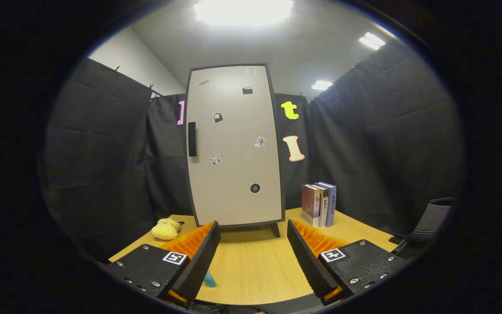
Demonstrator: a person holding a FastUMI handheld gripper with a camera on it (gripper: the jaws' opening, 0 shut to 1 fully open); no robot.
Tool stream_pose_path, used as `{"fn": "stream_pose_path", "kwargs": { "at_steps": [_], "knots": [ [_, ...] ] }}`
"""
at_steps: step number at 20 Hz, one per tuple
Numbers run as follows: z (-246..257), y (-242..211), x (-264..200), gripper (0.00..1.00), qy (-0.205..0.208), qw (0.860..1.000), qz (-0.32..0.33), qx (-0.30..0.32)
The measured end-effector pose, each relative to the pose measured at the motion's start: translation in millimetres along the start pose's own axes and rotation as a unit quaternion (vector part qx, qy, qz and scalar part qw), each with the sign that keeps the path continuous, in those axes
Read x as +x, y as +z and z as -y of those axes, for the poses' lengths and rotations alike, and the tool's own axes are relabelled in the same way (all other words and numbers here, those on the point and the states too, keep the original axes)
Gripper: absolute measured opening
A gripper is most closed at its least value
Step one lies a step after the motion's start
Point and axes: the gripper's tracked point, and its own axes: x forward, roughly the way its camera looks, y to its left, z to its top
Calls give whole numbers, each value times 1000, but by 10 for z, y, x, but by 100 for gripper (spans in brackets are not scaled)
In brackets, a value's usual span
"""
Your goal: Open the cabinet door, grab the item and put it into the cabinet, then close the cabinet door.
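Observation:
A tall cabinet (pixel 233 148) stands at the back of the wooden table (pixel 255 266), its pale door shut and dotted with small stickers. A dark vertical handle (pixel 192 139) sits on the door's left edge. Left of the cabinet lies a yellow plush toy (pixel 166 229). My gripper (pixel 253 242) is open, well short of the cabinet, with bare tabletop between its fingers. A small teal object (pixel 209 279) peeks out beside the left finger, mostly hidden.
Three upright books (pixel 319 204) stand to the right of the cabinet. A dark chair back (pixel 429 220) rises past the table's right side. Black cloth walls close in the booth on all sides.

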Motion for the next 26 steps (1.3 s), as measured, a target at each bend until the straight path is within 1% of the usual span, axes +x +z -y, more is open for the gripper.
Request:
{"fn": "stream_pose_path", "kwargs": {
  "at_steps": [6,10,17,26],
  "knots": [
    [11,70,70,95,-2,1000,3,1],
    [-44,217,212,95,6,1000,7,12],
    [-291,551,630,95,31,999,10,10],
    [-722,1102,1300,95,80,996,29,11]
  ]
}}
